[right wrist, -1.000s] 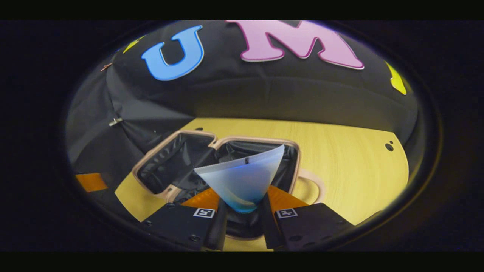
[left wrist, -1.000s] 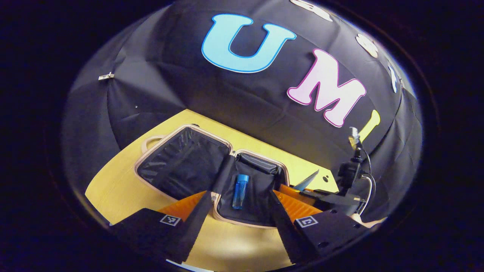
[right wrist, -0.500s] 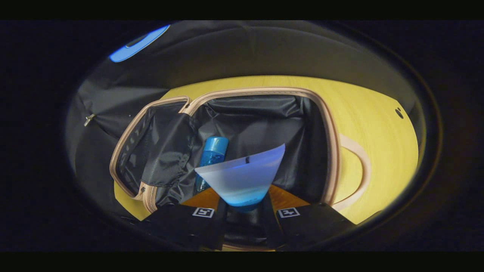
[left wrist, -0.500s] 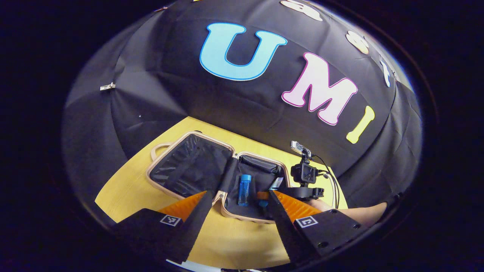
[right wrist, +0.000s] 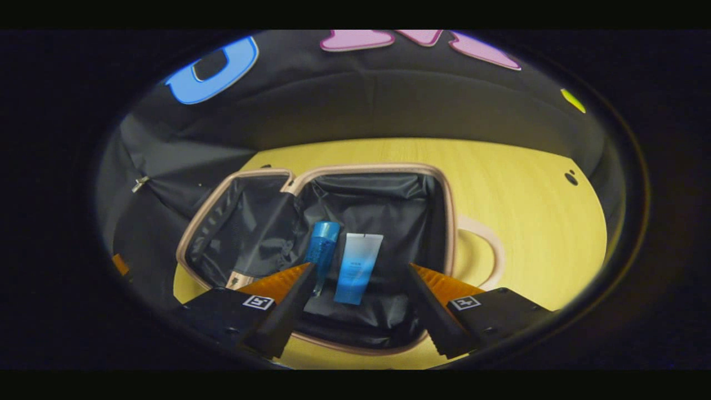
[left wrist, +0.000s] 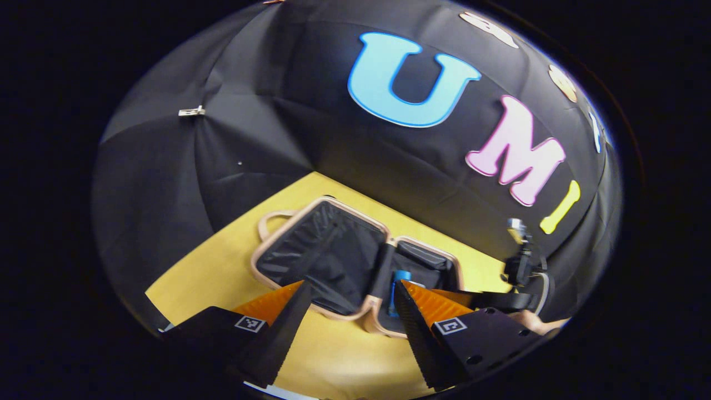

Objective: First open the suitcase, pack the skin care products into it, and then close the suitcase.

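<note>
Right gripper is spread wide, holding nothing, hovering over the near edge of the open suitcase. Just past its fingers, the tube and the blue bottle lie flat side by side on the black lining of the right half, close but I can't tell if touching. Left gripper also spread and empty, over the tabletop short of the case; the lid half lies flat beyond. Packing looks done, closing is next. Risks: bottle is round, may roll toward the hinge when the lid swings; loose lining could catch in the rim.
</note>
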Available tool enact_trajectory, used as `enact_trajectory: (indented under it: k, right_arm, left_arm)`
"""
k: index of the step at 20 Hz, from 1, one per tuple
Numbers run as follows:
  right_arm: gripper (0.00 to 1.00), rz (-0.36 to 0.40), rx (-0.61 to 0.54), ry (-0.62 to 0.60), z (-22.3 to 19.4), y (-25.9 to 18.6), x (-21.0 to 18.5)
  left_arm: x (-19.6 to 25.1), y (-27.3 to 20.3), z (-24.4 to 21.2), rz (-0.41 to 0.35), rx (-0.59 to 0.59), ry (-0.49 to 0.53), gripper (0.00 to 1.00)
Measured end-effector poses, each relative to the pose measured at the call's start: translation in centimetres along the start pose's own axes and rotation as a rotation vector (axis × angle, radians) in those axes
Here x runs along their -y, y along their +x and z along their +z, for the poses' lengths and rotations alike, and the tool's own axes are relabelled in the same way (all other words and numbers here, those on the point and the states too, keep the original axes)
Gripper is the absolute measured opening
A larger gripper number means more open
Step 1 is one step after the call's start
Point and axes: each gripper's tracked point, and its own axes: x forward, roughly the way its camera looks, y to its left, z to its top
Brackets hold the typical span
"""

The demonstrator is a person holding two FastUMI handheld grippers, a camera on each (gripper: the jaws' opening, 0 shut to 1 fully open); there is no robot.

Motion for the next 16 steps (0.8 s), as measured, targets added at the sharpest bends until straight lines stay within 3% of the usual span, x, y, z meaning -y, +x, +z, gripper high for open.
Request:
enact_trajectory:
  k: [4,7,12,16]
  right_arm:
    - [0.98,-0.012,0.137,-0.077,-0.6,-6.4,1.7]
    - [0.98,-0.01,0.157,-0.101,-2.1,-10.4,3.8]
    - [0.98,-0.144,0.148,-0.106,-3.0,-15.4,11.2]
    - [0.98,-0.204,0.133,-0.073,-5.2,-19.4,14.0]
  left_arm:
    - [-6.7,5.7,1.5,0.089,-0.019,-0.091,0.95]
    - [-10.9,9.6,2.8,0.117,-0.04,-0.117,0.93]
    - [-14.8,16.4,4.8,0.092,-0.067,-0.277,0.89]
    - [-18.0,21.2,3.7,0.14,-0.134,-0.348,0.84]
